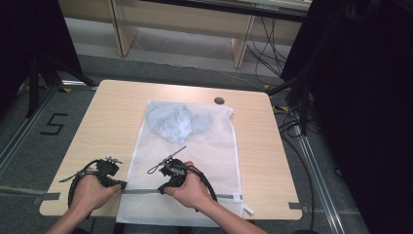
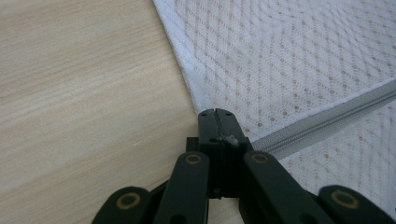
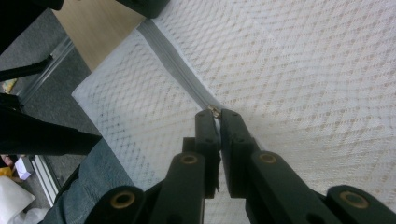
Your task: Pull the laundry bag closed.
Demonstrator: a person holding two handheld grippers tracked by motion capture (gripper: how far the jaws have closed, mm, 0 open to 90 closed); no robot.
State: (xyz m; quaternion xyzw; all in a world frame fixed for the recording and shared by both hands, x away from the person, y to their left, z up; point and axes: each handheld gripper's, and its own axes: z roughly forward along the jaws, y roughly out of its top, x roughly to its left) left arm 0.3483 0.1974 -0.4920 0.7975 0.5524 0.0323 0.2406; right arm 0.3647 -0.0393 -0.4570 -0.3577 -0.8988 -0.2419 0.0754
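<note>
A white mesh laundry bag (image 1: pixel 204 146) lies flat on the wooden table (image 1: pixel 112 112), with a pale bluish cloth (image 1: pixel 178 122) bunched inside its far end. A grey zipper (image 1: pixel 141 191) runs across the bag near the table's front edge. My left gripper (image 1: pixel 122 185) sits at the bag's left edge, its jaws shut on the zipper's end (image 2: pixel 229 138). My right gripper (image 1: pixel 163 187) is a short way along the zipper (image 3: pixel 177 65), shut on the small metal zipper pull (image 3: pixel 215 111). In the left gripper view the zipper (image 2: pixel 322 123) runs off to the right from the left gripper (image 2: pixel 215 114).
A round grey grommet (image 1: pixel 219 101) sits at the table's far edge. Wooden furniture legs (image 1: pixel 241 46) stand behind, black stands and cables (image 1: pixel 297 92) to the right. The bag's front hangs over the table edge above the person's denim-clad leg (image 3: pixel 88 186).
</note>
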